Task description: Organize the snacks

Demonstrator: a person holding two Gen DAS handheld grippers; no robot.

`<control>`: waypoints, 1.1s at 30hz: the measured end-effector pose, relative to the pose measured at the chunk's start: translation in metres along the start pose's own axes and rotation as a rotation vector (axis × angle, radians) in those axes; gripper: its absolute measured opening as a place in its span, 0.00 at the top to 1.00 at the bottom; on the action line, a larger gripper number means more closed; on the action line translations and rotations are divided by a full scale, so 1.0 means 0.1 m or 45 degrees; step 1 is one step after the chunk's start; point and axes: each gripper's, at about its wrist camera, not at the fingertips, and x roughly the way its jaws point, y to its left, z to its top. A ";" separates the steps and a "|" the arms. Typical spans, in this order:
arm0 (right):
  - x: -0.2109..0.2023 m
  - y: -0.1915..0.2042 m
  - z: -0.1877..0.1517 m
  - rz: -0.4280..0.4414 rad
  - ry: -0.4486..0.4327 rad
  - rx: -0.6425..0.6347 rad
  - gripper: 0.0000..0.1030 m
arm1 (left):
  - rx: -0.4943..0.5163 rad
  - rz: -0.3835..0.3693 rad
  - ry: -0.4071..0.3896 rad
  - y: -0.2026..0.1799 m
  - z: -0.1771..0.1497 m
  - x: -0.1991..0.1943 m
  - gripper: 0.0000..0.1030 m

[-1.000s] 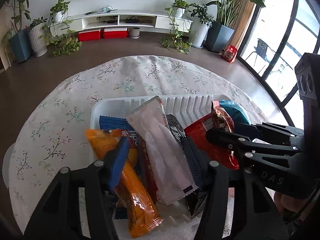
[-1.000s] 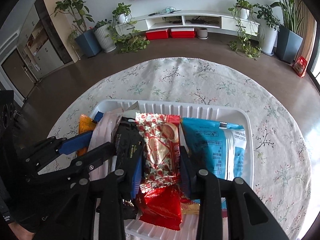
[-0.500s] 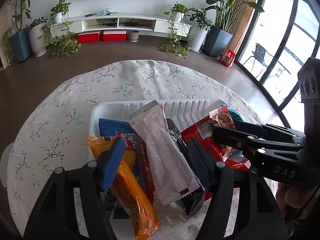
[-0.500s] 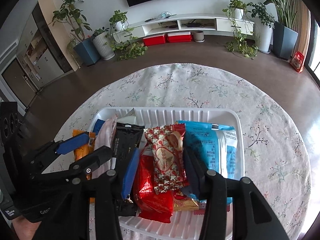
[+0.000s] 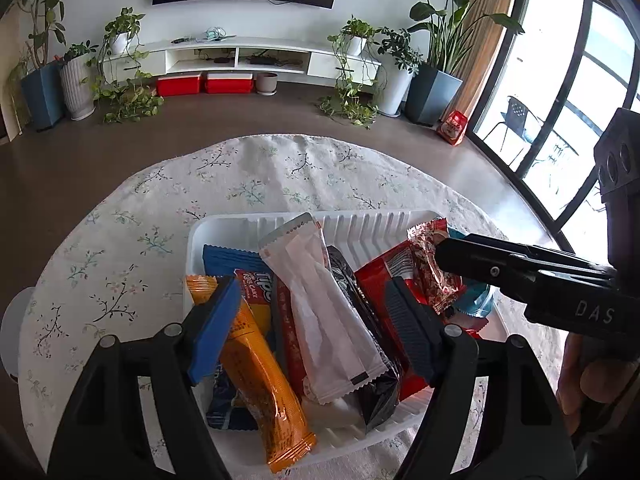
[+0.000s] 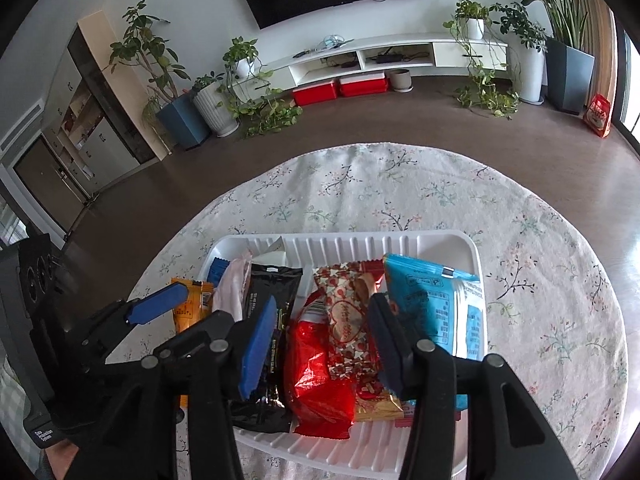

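Bench: covered by a floral cloth (image 6: 440,196); a white tray (image 6: 400,244) is set on it.
Snacks: packed side by side in the tray; orange bar (image 5: 256,376), white sachet (image 5: 320,312), red packet (image 6: 316,384), blue pack (image 6: 436,304).
Left gripper (image 5: 312,332): fingers spread wide above the snacks; nothing is held.
Right gripper (image 6: 324,344): fingers parted over the red packet; nothing is gripped.

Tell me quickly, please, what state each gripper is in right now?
Left gripper: open, holding nothing, fingers above the white ribbed plastic tray of snacks.
Right gripper: open, holding nothing, fingers either side of the red heart-patterned snack packet.
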 end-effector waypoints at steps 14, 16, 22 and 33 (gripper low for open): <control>-0.91 0.00 -0.19 0.093 -0.395 -0.014 0.07 | -0.023 0.040 -0.221 -0.14 -0.26 -0.85 0.00; -1.08 -0.03 -0.28 0.117 -0.449 -0.004 0.01 | -0.004 0.050 -0.268 -0.22 -0.41 -1.09 0.00; -1.56 -0.08 -0.61 0.176 -0.560 0.060 0.00 | 0.104 0.048 -0.521 -0.66 -0.93 -1.99 0.00; -3.01 0.28 -1.36 -0.005 -1.230 -0.043 0.00 | 0.119 0.252 -0.720 -1.35 -1.58 -3.02 0.00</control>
